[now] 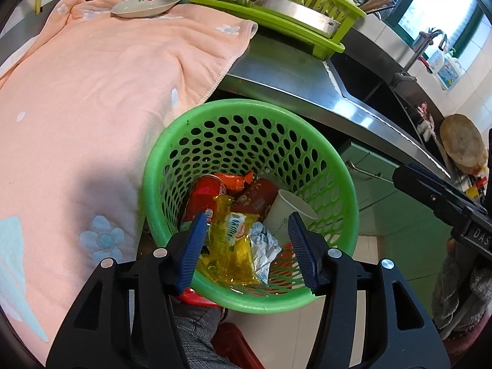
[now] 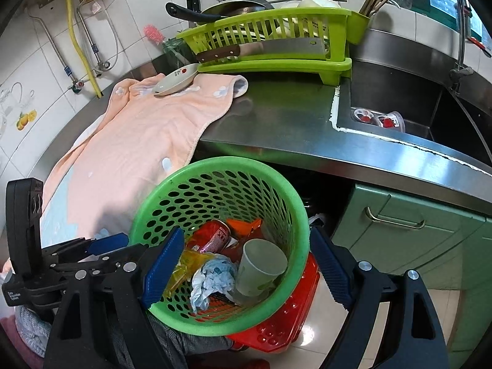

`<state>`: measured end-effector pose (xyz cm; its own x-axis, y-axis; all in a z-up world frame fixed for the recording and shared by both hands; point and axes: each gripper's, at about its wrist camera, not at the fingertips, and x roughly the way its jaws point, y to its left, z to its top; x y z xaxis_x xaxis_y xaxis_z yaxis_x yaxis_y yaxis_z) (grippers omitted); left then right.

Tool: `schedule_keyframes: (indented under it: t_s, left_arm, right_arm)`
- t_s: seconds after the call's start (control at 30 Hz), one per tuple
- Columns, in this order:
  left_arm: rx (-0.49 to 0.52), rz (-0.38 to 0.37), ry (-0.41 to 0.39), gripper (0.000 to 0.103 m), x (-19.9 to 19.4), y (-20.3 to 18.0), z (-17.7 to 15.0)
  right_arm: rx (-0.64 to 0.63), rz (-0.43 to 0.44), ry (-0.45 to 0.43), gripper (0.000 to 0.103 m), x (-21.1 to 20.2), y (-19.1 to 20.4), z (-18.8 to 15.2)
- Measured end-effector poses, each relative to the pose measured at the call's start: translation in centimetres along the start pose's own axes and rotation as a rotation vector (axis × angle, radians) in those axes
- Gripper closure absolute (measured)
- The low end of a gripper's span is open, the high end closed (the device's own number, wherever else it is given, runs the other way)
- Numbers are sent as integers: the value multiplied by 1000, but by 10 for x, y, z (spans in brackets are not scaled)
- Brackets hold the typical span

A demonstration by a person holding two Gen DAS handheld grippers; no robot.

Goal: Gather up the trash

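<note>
A green perforated basket (image 1: 196,113) stands below the counter edge; it also shows in the right wrist view (image 2: 303,215). Inside lie a red can (image 1: 203,193), a yellow wrapper (image 1: 233,246), a crumpled white paper (image 1: 264,246), a white paper cup (image 1: 286,212) and an orange packet (image 1: 233,180). My left gripper (image 1: 247,252) is open and empty just above the basket's near rim. My right gripper (image 2: 246,267) is open and empty, its fingers on either side of the basket; the cup (image 2: 261,267) and paper (image 2: 212,279) lie between them.
A peach towel (image 1: 92,107) with a small plate (image 1: 146,4) covers the steel counter (image 2: 276,117). A green dish rack (image 2: 276,40) holds a cleaver. The sink (image 2: 399,98) holds two plastic cups. A red stool (image 2: 292,316) sits under the basket. Green cabinets (image 2: 415,246) stand to the right.
</note>
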<state>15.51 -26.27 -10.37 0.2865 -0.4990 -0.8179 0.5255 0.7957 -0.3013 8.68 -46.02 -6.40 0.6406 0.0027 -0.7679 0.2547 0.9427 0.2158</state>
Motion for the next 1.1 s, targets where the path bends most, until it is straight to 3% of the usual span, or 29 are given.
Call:
schedule_keyframes:
  t_s: [0.23,0.57,1.1]
  left_arm:
    - [2,6,-28,35,-11,3,-1]
    - [-13,24,-96,27,-41,14,-2]
    - [-10,84,-231,11,-105,41,-16]
  right_arm:
    - [1,-2,-2,22,-3,2,-7]
    - [-15,2,-22,22,-15,15,-16]
    - [-138,-22,-107,13,-37,70,-29]
